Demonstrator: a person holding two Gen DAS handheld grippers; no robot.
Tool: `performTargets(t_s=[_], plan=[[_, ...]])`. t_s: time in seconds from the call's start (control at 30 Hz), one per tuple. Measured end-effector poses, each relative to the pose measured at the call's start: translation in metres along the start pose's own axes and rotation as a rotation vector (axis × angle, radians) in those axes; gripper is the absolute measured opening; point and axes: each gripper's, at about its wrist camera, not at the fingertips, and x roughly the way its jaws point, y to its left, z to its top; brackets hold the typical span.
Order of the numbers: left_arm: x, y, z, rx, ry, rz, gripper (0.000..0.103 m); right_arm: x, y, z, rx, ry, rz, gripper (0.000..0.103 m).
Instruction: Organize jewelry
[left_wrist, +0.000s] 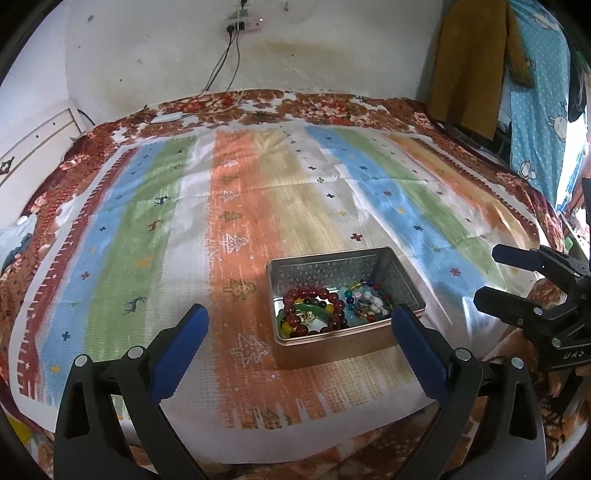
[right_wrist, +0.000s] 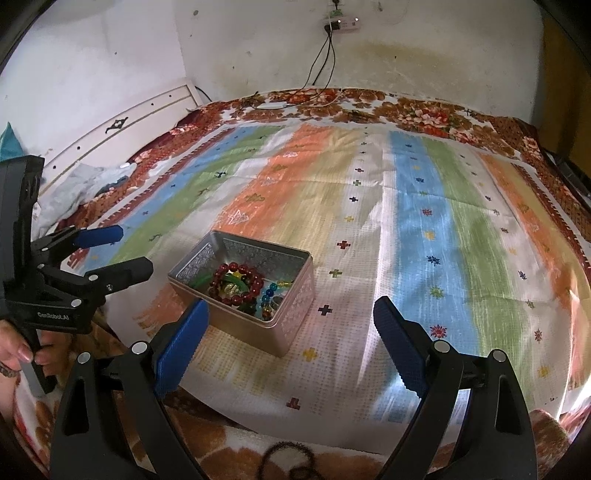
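Note:
An open metal tin (left_wrist: 402, 280) stands on the striped cloth, also in the right wrist view (right_wrist: 295, 295). It holds a dark red bead bracelet (left_wrist: 314, 295) (right_wrist: 236, 277), a green bangle (left_wrist: 314, 312) and several coloured beads (left_wrist: 365, 297) (right_wrist: 267, 295). My left gripper (left_wrist: 299, 317) is open and empty, just in front of the tin; it shows at the left of the right wrist view (right_wrist: 135, 251). My right gripper (right_wrist: 290, 314) is open and empty, to the right of the tin; it shows in the left wrist view (left_wrist: 487, 277).
The striped cloth (left_wrist: 240, 206) (right_wrist: 424, 206) lies over a floral blanket (left_wrist: 332, 107) on a bed. A white headboard (right_wrist: 122, 125) and crumpled fabric (right_wrist: 85, 184) are at the left. A power strip (left_wrist: 243, 26) with cables hangs on the wall. Clothes (left_wrist: 476, 62) hang at right.

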Motion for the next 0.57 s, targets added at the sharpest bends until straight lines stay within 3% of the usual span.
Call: performTargets(t_s=[0.57], plan=[[-0.0041,-0.001,-0.0003,-0.001,-0.021,0.0,0.097,0.0065,0.0031,-0.0026,-0.011,0.029,-0.013,0.091]])
